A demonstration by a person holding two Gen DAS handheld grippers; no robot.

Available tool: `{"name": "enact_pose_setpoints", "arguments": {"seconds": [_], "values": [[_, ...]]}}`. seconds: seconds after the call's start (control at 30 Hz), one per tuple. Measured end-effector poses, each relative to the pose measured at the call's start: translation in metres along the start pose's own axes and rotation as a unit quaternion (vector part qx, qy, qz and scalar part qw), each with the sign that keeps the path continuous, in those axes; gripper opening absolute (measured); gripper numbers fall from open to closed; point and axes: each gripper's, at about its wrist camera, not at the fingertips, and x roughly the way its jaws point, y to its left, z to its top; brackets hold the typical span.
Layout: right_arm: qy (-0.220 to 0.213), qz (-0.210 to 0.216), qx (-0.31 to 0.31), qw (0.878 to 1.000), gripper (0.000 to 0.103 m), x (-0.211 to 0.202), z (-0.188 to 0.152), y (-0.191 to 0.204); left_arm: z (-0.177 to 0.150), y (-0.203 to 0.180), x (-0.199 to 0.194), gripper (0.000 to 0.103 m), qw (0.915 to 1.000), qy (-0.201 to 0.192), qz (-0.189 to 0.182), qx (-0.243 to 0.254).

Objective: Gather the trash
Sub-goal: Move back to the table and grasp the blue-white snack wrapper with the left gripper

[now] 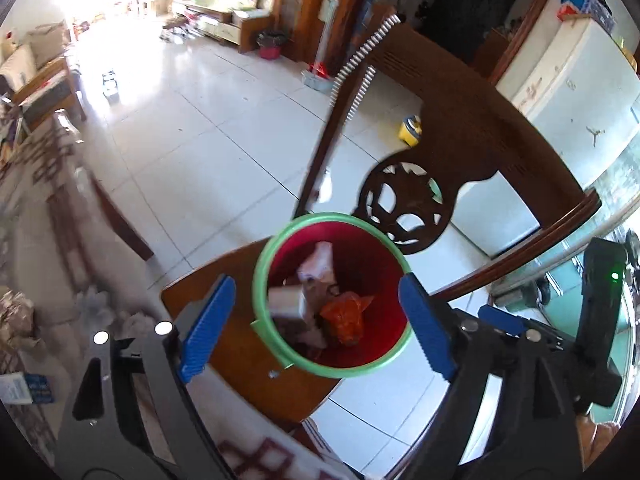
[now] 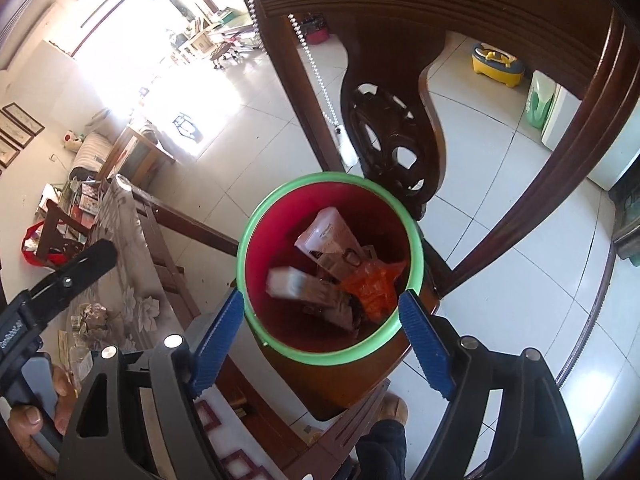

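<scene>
A red bin with a green rim (image 1: 332, 216) (image 2: 320, 178) stands on the wooden chair seat (image 1: 240, 356). Inside it lie a pale carton (image 2: 328, 232), an orange plastic bag (image 1: 346, 320) (image 2: 372, 284) and a small white box (image 1: 286, 300) (image 2: 288, 282) that looks blurred. My left gripper (image 1: 318, 328) hangs over the bin, open, with nothing between its blue fingers (image 1: 208, 328). My right gripper (image 2: 322, 344) is over the same bin, also open and empty, its blue fingers (image 2: 426, 344) flanking the near rim.
The carved chair back (image 1: 460, 120) (image 2: 400, 20) rises behind the bin. A table with a floral cloth (image 1: 40, 220) (image 2: 132, 280) lies to the left, with crumpled paper (image 1: 16, 316) (image 2: 94, 316) and a blue-white packet (image 1: 28, 388) on it. White tiled floor (image 1: 200, 140) surrounds the chair.
</scene>
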Motion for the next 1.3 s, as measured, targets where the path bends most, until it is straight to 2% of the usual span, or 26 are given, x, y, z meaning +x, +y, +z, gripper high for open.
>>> {"name": "enact_pose_setpoints", "arguments": {"seconds": [0.13,0.23,0.4,0.47,0.6,0.67,0.7,0.77,0.8,0.9,1.0,1.07,1.13,1.2,1.27,1.3], "values": [[0.009,0.015,-0.031,0.999,0.077,0.001,-0.008,0.028,-0.029,0.041,-0.045,0.084,0.9983,-0.029,0.037,-0.034],[0.019,0.029,-0.069,0.997,0.078,0.004,-0.016,0.061,-0.064,0.08,-0.084,0.084,0.9936,-0.042,0.08,-0.068],[0.042,0.056,-0.143,0.987,0.079,0.013,-0.041,0.127,-0.137,0.151,-0.148,0.084,0.9753,-0.044,0.153,-0.153],[0.052,0.066,-0.17,0.982,0.079,0.016,-0.055,0.152,-0.163,0.173,-0.167,0.085,0.9672,-0.04,0.167,-0.187],[0.074,0.084,-0.224,0.968,0.08,0.025,-0.093,0.202,-0.224,0.218,-0.212,0.086,0.9433,-0.027,0.221,-0.246],[0.085,0.089,-0.245,0.962,0.08,0.029,-0.11,0.223,-0.256,0.233,-0.231,0.087,0.9272,-0.017,0.249,-0.279],[0.091,0.092,-0.256,0.958,0.08,0.031,-0.121,0.234,-0.282,0.244,-0.245,0.087,0.914,-0.009,0.261,-0.31],[0.102,0.094,-0.275,0.951,0.08,0.036,-0.139,0.253,-0.32,0.257,-0.259,0.087,0.8956,0.009,0.271,-0.353],[0.106,0.095,-0.282,0.949,0.081,0.037,-0.147,0.261,-0.343,0.264,-0.266,0.087,0.8821,0.025,0.277,-0.38],[0.121,0.093,-0.301,0.941,0.081,0.044,-0.173,0.284,-0.401,0.276,-0.27,0.087,0.8509,0.075,0.275,-0.441],[0.132,0.092,-0.318,0.934,0.081,0.048,-0.194,0.305,-0.438,0.286,-0.259,0.087,0.8323,0.12,0.241,-0.484],[0.135,0.09,-0.333,0.929,0.081,0.047,-0.208,0.32,-0.448,0.294,-0.25,0.087,0.828,0.138,0.218,-0.498],[0.135,0.09,-0.343,0.925,0.081,0.045,-0.217,0.33,-0.451,0.3,-0.242,0.087,0.8318,0.148,0.204,-0.494],[0.131,0.087,-0.352,0.923,0.081,0.042,-0.226,0.34,-0.451,0.309,-0.239,0.08,0.8365,0.149,0.194,-0.49],[0.124,0.081,-0.356,0.923,0.081,0.04,-0.233,0.348,-0.449,0.318,-0.235,0.064,0.8401,0.152,0.187,-0.486],[0.121,0.079,-0.356,0.923,0.081,0.039,-0.234,0.35,-0.447,0.325,-0.232,0.05,0.8434,0.153,0.179,-0.483]]}}
